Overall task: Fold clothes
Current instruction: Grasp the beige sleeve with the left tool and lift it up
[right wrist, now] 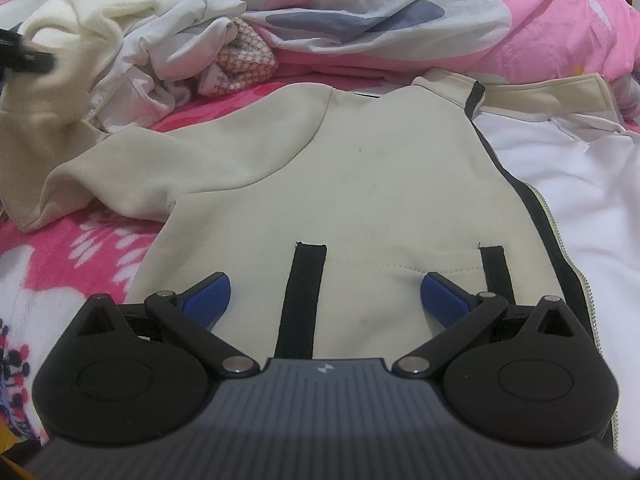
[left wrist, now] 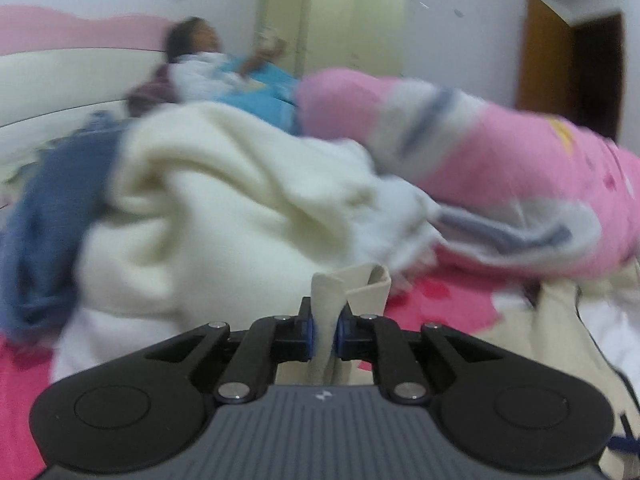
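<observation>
Beige jacket sleeve (blurred) pinched by left gripper; right gripper jaws apart.

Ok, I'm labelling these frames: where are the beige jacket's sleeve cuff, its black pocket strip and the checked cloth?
sleeve cuff [left wrist: 326, 308], left wrist view, fold between the pads.
black pocket strip [right wrist: 302, 300], right wrist view, mid-strip.
checked cloth [right wrist: 244, 62], right wrist view, its top.
</observation>
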Available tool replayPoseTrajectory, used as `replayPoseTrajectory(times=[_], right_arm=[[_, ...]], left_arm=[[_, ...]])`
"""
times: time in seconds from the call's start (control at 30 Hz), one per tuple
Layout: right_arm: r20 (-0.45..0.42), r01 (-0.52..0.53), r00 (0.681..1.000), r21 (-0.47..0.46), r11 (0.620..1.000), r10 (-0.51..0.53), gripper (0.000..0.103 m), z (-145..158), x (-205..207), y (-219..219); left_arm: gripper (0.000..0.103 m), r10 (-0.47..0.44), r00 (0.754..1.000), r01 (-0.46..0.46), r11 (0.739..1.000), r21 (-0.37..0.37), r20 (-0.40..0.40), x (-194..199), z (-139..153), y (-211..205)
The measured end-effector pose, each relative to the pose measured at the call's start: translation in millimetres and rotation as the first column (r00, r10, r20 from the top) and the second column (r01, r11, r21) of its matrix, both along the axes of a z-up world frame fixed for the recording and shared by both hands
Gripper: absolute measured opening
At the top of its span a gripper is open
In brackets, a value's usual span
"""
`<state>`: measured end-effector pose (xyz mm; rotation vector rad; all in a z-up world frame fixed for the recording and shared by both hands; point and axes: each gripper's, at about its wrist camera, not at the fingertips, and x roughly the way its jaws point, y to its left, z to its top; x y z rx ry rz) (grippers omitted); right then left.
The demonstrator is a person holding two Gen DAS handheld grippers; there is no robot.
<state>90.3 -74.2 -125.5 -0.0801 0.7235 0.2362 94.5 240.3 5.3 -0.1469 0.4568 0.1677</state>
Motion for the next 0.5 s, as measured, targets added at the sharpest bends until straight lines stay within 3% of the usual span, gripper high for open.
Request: replayPoseTrajectory(times=[0.17, 0.33, 0.5], right_arm=[[0.0, 0.002, 1.0, -0.007, 1.0, -0.002, 0.102, 0.1, -0.2, 1.3], [0.0, 0.003, 1.0, -0.012, 1.0, -0.003, 0.102, 0.3, 0.0, 1.8], [0.0, 0.004, 1.0, -0.02, 1.0, -0.004, 0.102, 0.0, -0.3, 3.1]], left_arm=[[0.011, 0.14, 0.99, -0.139, 0.989, -0.051, 0.015, -27.3, -2.3, 49.4], [0.01, 0.225, 0.974, -0.221, 0.963, -0.154, 0.005, -52.8, -15.1, 85.5], [0.01, 0.239, 0.968, -0.214, 0.946, -0.241, 0.079, -70.5, -14.3, 99.7]])
